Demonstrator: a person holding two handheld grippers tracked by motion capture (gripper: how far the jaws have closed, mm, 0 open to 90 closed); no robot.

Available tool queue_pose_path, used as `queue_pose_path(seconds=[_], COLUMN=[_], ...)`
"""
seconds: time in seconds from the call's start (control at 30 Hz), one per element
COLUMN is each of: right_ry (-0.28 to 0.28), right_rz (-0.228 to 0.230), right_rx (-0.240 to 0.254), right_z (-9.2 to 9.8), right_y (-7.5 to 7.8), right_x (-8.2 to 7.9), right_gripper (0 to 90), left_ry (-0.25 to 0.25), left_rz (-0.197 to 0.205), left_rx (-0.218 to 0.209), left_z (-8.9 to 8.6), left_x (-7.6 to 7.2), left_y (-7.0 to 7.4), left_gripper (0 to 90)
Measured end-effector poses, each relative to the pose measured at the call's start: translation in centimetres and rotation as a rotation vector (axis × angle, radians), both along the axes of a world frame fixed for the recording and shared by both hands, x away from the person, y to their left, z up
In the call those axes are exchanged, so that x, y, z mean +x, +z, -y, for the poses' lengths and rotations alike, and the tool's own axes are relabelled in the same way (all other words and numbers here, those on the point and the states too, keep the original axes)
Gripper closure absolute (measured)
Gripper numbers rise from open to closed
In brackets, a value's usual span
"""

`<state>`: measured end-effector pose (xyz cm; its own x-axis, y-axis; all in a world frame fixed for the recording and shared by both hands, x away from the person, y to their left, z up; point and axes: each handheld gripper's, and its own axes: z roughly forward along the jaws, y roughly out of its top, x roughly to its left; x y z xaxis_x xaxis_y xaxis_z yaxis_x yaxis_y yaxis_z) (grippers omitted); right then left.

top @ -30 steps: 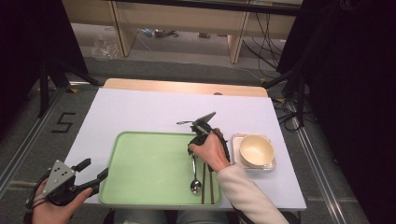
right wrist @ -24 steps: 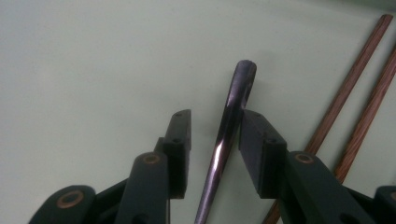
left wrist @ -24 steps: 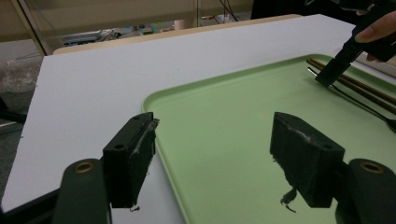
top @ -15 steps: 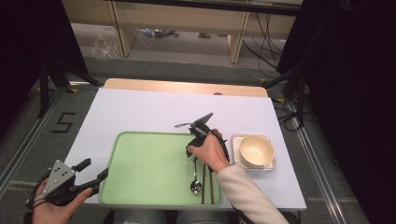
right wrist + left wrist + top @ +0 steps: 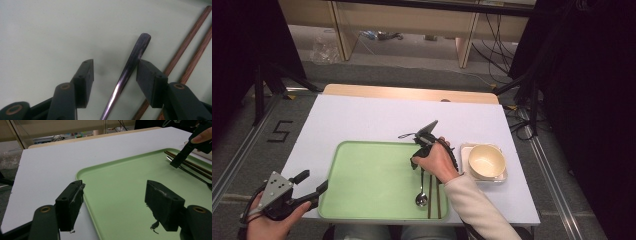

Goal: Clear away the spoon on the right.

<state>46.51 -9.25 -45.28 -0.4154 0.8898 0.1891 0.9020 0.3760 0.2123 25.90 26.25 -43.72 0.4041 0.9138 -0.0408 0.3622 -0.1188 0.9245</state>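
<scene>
Change: right gripper [image 5: 113,72] jaws have just been opening, spoon handle between them, unpressed.
Spoon [image 5: 421,192]: slim, shiny metal, flat on green tray [image 5: 372,180].
Left gripper [image 5: 113,205]: jaws wide, empty.

A white desk [image 5: 362,120] carries a green tray [image 5: 372,180] at its near edge. Just right of the tray sits a small white dish [image 5: 464,150] holding a cream bowl [image 5: 485,161].

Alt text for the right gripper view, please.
The right gripper, jaws apart and just opening, straddles a spoon handle lying on a pale green tray; the handle is close against one jaw. Two brown chopsticks lie alongside.
</scene>
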Motion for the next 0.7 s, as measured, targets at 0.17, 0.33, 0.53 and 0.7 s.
queue_pose_path(seconds=[0.17,0.33,0.53,0.7], right_ry=[0.006,-0.027,0.033,0.071], right_rz=[0.019,-0.014,-0.013,0.053], right_rx=[0.005,-0.002,-0.029,-0.042], right_z=[0.03,-0.29,-0.31,-0.18], right_y=[0.06,0.43,0.51,0.23], right_x=[0.02,-0.19,-0.2,-0.1], right_gripper=[47.4,44.7,39.8,35.6], left_ry=[0.0,0.001,0.002,0.002], left_rz=[-0.001,-0.001,-0.003,-0.004], left_rx=[0.0,-0.002,-0.002,-0.004], left_z=[-0.01,0.02,0.04,0.02], left_x=[-0.01,0.0,0.0,0.0], left_y=[0.01,-0.02,-0.02,-0.02], left_gripper=[30.7,30.6,30.6,30.5])
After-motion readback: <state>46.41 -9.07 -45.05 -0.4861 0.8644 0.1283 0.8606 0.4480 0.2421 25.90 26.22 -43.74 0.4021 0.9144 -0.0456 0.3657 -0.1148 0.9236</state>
